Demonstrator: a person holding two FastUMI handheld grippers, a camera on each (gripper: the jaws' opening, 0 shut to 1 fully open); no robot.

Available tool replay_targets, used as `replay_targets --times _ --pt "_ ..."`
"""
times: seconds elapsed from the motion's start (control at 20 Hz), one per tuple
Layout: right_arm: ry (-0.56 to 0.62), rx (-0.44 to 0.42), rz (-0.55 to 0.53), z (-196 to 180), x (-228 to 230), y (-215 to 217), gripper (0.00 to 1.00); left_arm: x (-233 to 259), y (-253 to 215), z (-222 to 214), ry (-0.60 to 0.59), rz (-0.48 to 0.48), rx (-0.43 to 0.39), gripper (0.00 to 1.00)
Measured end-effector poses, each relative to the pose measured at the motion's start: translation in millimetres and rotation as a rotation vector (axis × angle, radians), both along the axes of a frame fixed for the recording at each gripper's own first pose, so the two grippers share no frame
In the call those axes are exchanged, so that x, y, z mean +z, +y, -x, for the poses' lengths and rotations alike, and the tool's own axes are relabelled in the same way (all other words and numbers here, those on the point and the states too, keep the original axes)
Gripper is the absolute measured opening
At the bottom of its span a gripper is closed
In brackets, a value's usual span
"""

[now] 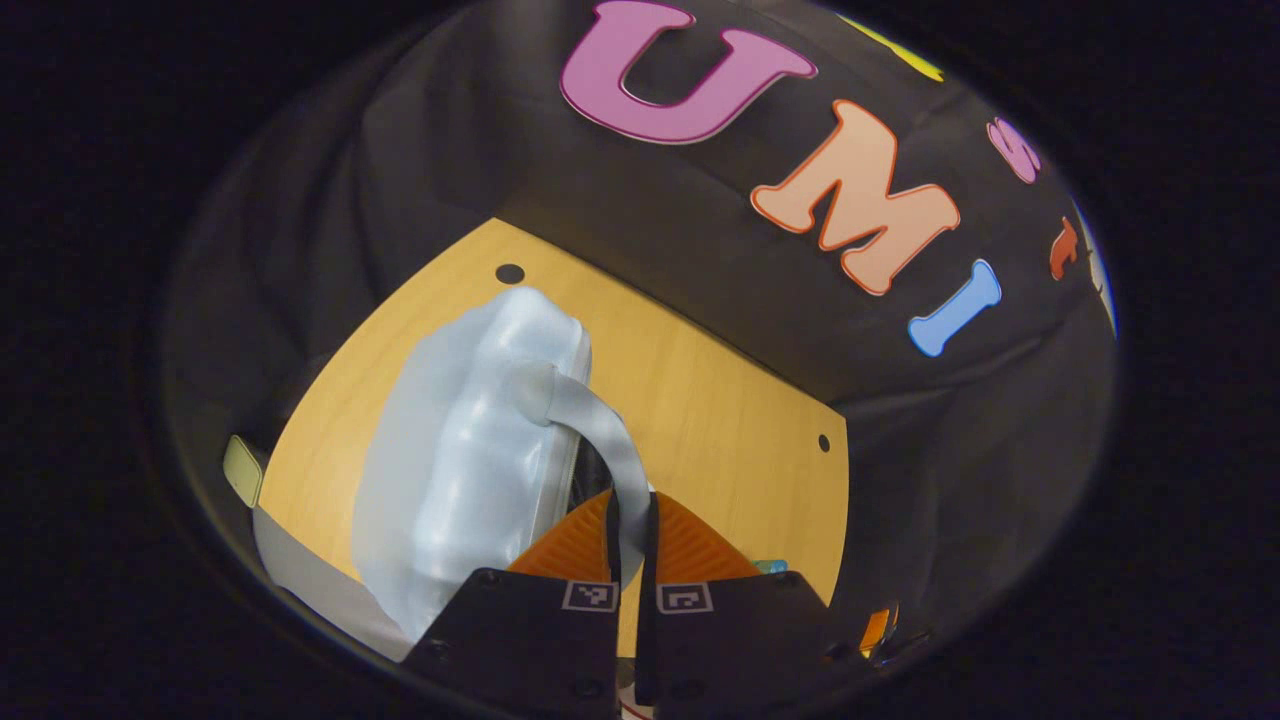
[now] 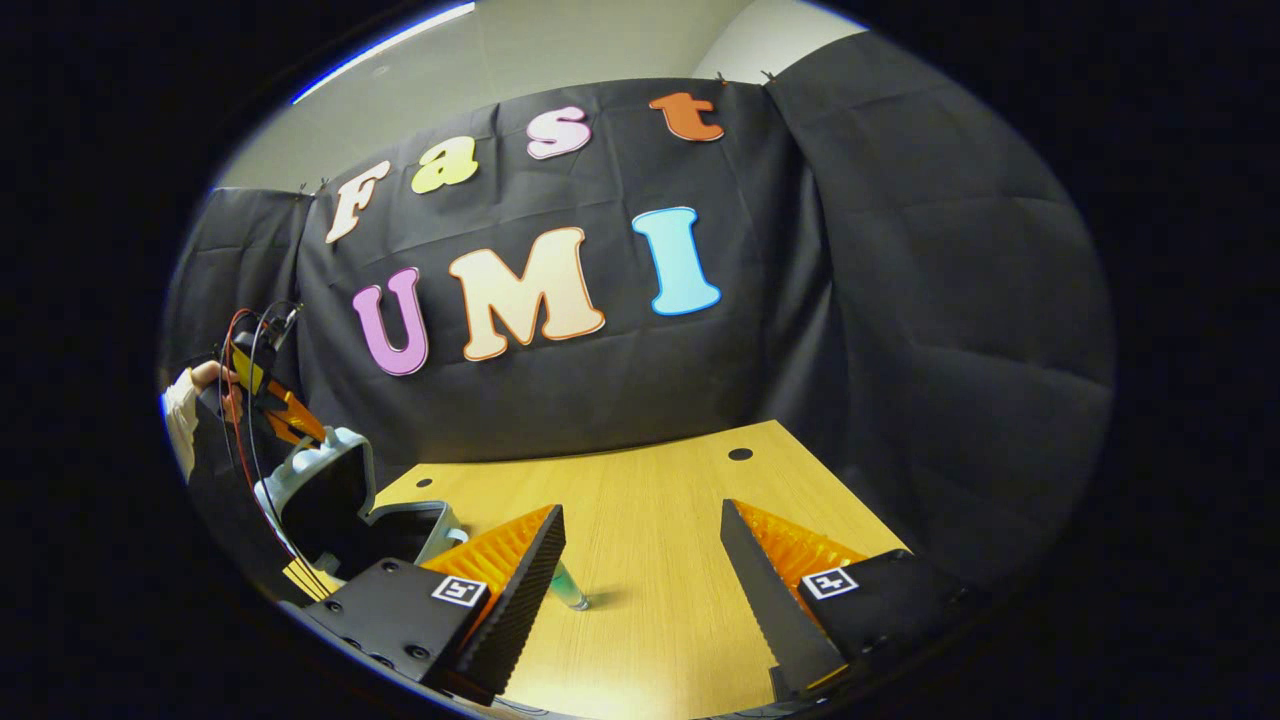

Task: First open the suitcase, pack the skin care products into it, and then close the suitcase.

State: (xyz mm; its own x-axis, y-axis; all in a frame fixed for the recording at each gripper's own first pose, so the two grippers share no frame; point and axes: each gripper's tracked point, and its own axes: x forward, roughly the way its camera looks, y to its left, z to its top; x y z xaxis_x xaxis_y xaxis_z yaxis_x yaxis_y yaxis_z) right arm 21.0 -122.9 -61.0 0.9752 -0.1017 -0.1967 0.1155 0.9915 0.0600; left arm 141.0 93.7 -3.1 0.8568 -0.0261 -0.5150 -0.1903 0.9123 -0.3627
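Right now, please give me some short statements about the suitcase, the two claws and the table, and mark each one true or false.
1. The left claw is shut on the suitcase handle. True.
2. The right claw is shut on a bottle. False: its fingers stand wide apart and hold nothing.
3. In the right gripper view the suitcase lid is raised. True: the lid stands up over the lower half.
4. The suitcase is dark red. False: its shell is a pale, light colour.
5. A small greenish tube lies on the wooden table near the right claw. True.
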Motion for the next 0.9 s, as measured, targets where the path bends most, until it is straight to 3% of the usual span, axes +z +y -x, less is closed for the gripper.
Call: replay_targets --times 0.55,0.9 --pt "0.012 0.099 0.01 -14 3 50 0.98 16 103 71 -0.076 0.029 0.192 0.0" --pt "0.016 0.131 0.004 -17 -1 98 0.98 -35 180 139 0.016 -0.071 0.295 0.0"
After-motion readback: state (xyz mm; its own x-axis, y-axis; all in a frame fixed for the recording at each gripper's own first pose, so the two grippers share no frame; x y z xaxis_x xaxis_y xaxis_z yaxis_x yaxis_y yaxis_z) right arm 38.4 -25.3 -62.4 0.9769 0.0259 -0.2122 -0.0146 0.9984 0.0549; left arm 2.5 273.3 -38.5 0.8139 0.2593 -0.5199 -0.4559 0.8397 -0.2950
